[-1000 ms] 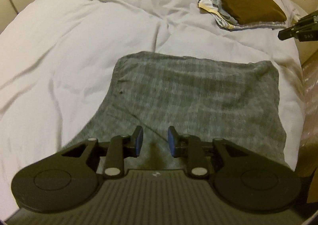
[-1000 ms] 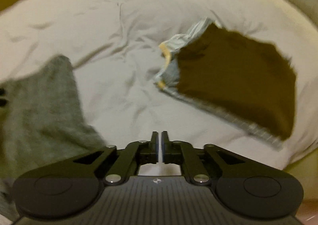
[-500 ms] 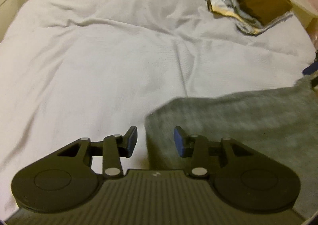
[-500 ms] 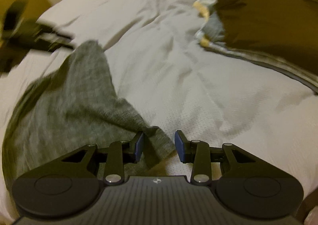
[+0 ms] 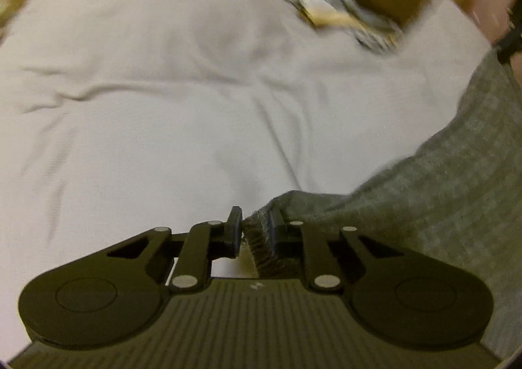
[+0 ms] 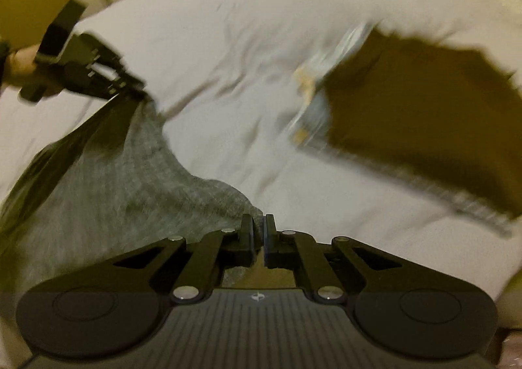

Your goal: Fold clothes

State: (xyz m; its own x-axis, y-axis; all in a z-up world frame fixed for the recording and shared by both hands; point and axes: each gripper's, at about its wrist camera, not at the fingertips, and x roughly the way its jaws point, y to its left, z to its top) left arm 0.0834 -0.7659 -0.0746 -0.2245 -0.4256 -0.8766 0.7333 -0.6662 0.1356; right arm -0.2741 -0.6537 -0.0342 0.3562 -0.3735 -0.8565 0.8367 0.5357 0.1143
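1. Two grippers each pinched a corner of the grey garment (image 6: pixel 107 186), which hung stretched between them above the white bedcover (image 5: pixel 156 101).
2. In the right wrist view, a hand (image 6: pixel 19 67) at the far left edge gripped the handle of the left gripper (image 6: pixel 137 93), whose tip bit into the upper corner of the cloth.
3. In its own view, the left gripper (image 5: pixel 253 227) had its fingers drawn nearly together on a folded grey edge; the fabric ran off to the right.
4. The right gripper (image 6: pixel 258 232) was likewise closed to a thin gap, with grey fabric caught between the blue pads (image 6: pixel 251 235).
5. A brown folded garment (image 6: pixel 424 114) lay further right on the bedcover, topping a stack of striped, pale clothes (image 6: pixel 314 108), well apart from the grey one.
6. Nothing lay between the grey garment and the stack.
7. Motion blur smeared both views; I could not make out any writing.
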